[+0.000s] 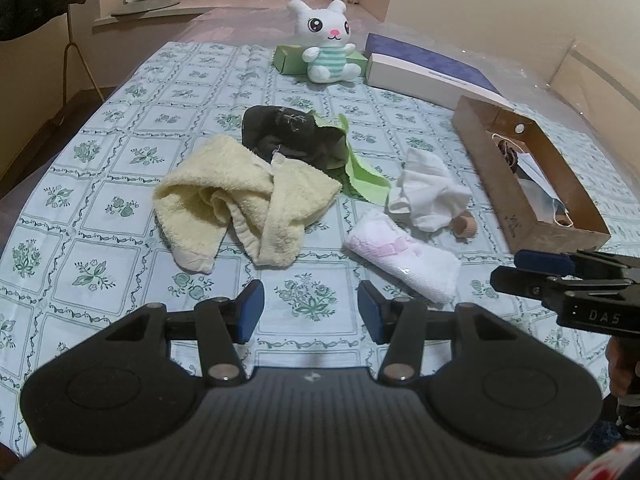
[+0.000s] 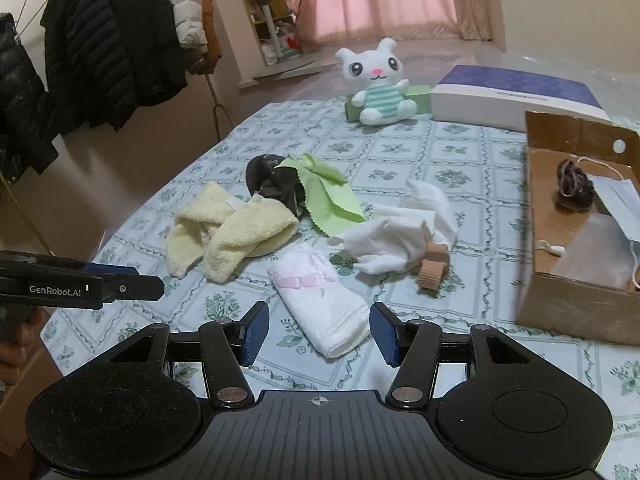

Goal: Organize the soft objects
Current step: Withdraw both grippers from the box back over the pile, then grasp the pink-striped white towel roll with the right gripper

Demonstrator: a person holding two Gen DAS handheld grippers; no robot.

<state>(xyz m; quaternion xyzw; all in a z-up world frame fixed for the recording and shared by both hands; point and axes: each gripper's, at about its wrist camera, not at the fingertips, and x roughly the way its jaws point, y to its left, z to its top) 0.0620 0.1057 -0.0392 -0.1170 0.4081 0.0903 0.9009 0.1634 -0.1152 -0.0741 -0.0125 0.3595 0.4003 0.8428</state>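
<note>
Both my tongs wide, holding nothing — left gripper (image 1: 310, 312) above bare tablecloth (image 1: 120, 168), right gripper (image 2: 319, 334) just before the folded white towel (image 2: 324, 308) — cardboard box (image 2: 576, 296) at right.

Plush rabbit (image 1: 326, 42) behind towel (image 1: 240, 204)

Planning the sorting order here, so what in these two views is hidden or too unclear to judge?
- Cardboard box: its near wall hides part of the contents in both views.
- Tan ribbed item: partly under the white cloth; identity unclear.
- Black fabric: partly covered by the yellow towel.
- Green box: the plush bunny blocks it.
</note>
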